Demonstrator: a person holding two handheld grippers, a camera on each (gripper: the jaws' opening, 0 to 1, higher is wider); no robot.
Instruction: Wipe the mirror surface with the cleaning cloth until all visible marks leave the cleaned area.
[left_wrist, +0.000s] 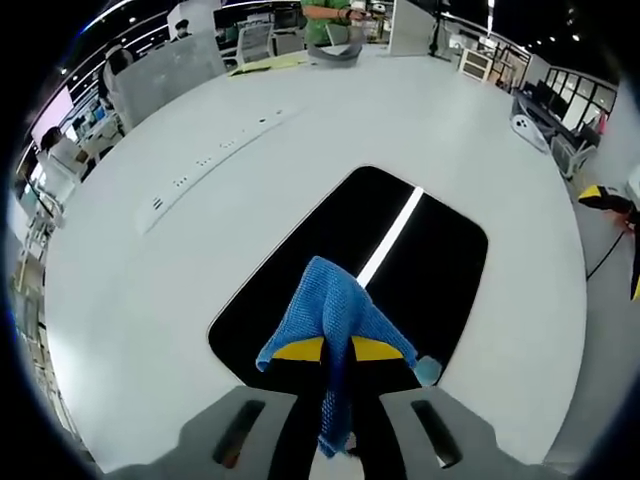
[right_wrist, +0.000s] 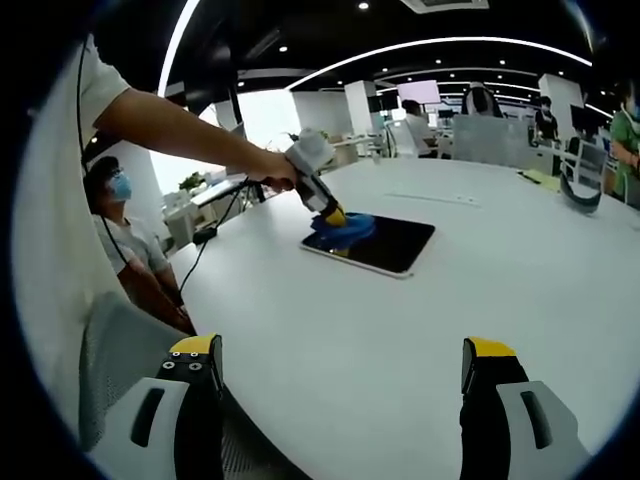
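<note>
Left gripper (left_wrist: 335, 390) pinches the soft cloth (left_wrist: 335, 310) over the mirror (left_wrist: 420, 250) (fragile, go gently); right gripper (right_wrist: 340, 375) hangs spread wide, holding nothing

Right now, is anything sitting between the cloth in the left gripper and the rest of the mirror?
Nothing visible. The blue cloth, held in the left gripper, already rests on the mirror, whose remaining surface looks bare.
</note>
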